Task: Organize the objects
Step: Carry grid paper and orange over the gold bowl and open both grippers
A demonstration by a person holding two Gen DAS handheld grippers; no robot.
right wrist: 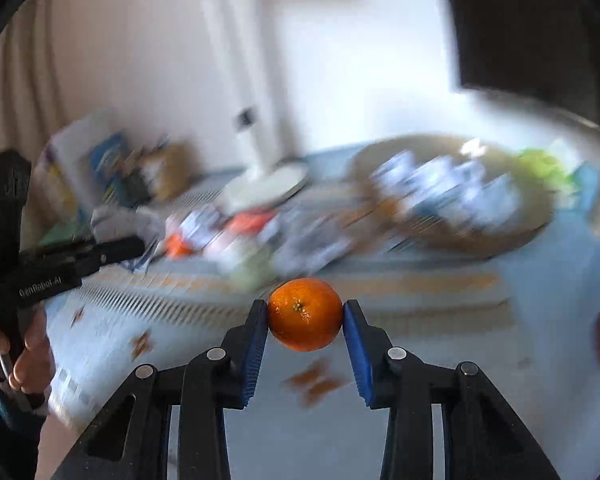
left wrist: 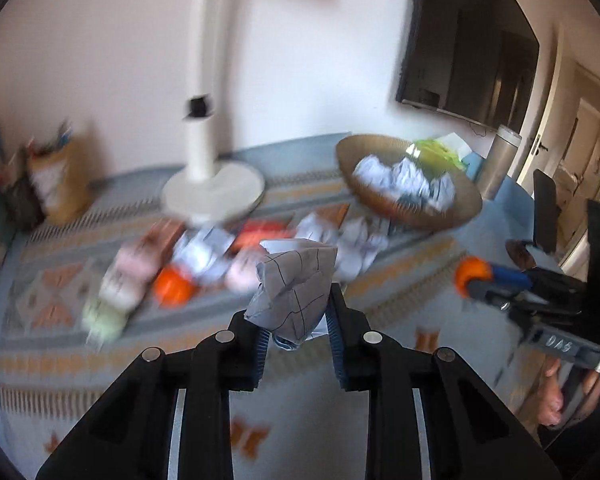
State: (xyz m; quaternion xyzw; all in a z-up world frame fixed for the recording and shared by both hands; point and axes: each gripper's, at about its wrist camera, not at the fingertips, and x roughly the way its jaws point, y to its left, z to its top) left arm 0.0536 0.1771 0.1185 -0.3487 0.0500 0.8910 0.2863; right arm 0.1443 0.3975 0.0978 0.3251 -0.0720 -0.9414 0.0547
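Note:
My left gripper (left wrist: pixel 296 312) is shut on a crumpled paper ball (left wrist: pixel 294 286) with black lines, held above the patterned table. My right gripper (right wrist: pixel 305 314) is shut on an orange mandarin (right wrist: pixel 305 314), held above the table. The right gripper with the mandarin (left wrist: pixel 470 272) also shows at the right of the left wrist view. The left gripper (right wrist: pixel 112 250) shows at the left of the right wrist view. A woven bowl (left wrist: pixel 452 216) at the back right holds several paper balls (left wrist: pixel 404 184). More paper balls (left wrist: pixel 356 244), another mandarin (left wrist: pixel 174 286) and pale soft items (left wrist: pixel 132 268) lie mid-table, blurred.
A white lamp base (left wrist: pixel 214 190) stands at the back centre. A metal tumbler (left wrist: pixel 500 160) stands behind the bowl. Bags and books (left wrist: pixel 56 180) crowd the back left. A dark screen (left wrist: pixel 468 40) hangs on the wall. The patterned tablecloth (left wrist: pixel 380 412) spreads below.

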